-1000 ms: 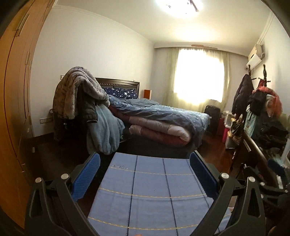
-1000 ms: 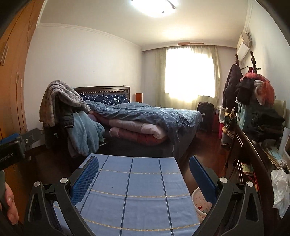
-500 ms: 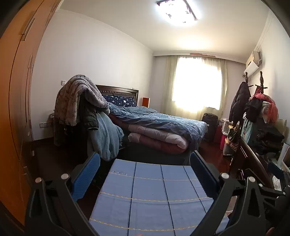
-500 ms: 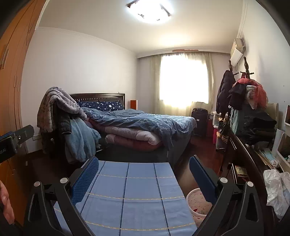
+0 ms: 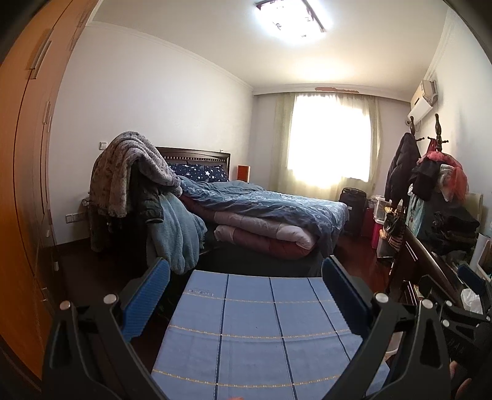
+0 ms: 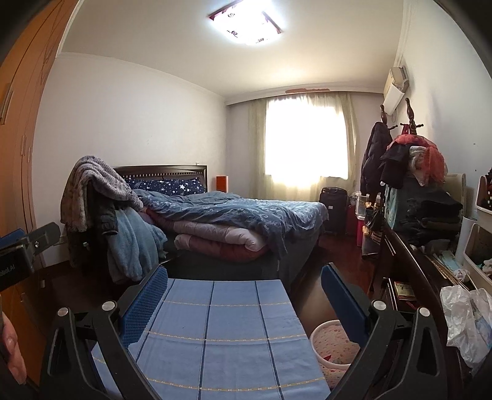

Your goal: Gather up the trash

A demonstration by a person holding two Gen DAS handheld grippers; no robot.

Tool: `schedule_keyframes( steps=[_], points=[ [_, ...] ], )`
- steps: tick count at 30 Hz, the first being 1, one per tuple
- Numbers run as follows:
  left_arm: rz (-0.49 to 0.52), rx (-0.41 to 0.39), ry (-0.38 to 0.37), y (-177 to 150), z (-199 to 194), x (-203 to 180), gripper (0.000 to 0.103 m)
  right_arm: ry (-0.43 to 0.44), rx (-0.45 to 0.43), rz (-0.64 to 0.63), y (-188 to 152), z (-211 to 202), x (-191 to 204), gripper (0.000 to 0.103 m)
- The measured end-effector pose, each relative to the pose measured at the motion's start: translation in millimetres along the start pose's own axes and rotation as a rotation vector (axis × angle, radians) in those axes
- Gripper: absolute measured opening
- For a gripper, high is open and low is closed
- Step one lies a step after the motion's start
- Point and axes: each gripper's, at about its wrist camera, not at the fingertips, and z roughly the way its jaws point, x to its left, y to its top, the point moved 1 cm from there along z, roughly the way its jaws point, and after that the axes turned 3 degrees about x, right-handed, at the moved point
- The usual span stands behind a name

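Over the last second both wrist views have tilted upward: the ceiling lamp (image 6: 246,23) now sits fully in frame at 12 o'clock, where earlier only its lower edge showed, and the bed (image 6: 233,215) has slid down toward mid-frame. We read this as both grippers being raised and levelled rather than driven toward anything. The left gripper (image 5: 246,277) has its fingers spread wide with nothing between them, only the blue checked cloth on the worktop (image 5: 255,326) below. The right gripper (image 6: 244,281) is likewise spread and empty over the same cloth. In the right view the pink-patterned waste basket (image 6: 330,340) has come further into sight at 5 o'clock, on the floor just beside the worktop edge and partly behind the right finger; something small lies in it, but we cannot tell what. A crumpled clear plastic bag (image 6: 464,314) rests on the dark side cabinet (image 6: 409,264) at 4 o'clock; the left view catches only a sliver of it at its 4 o'clock edge. We judge the bag to be the likeliest trash, well apart from both grippers. No grasp has begun; the task looks to be at its survey stage. Next move, in our judgement: swing the right gripper toward 4 o'clock for the bag.
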Motion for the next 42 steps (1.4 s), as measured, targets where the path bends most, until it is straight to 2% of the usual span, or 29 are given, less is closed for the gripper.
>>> schedule_keyframes(
  steps=[13, 35, 42],
  points=[
    [0.023, -0.003, -0.026, 0.3, -2.0, -6.1, 0.1, -0.011, -0.007, 0.005, 0.5, -2.6, -2.5, 0.099],
    [0.027, 0.021, -0.158, 1.5, 10.8, -16.9, 0.1, -0.077, -0.014, 0.016, 1.0, -11.3, -14.4, 0.099],
    [0.023, 0.0, -0.135, -0.6, 6.3, -15.8, 0.1, -0.074, -0.014, 0.005, 2.1, -13.7, -13.1, 0.099]
  ],
)
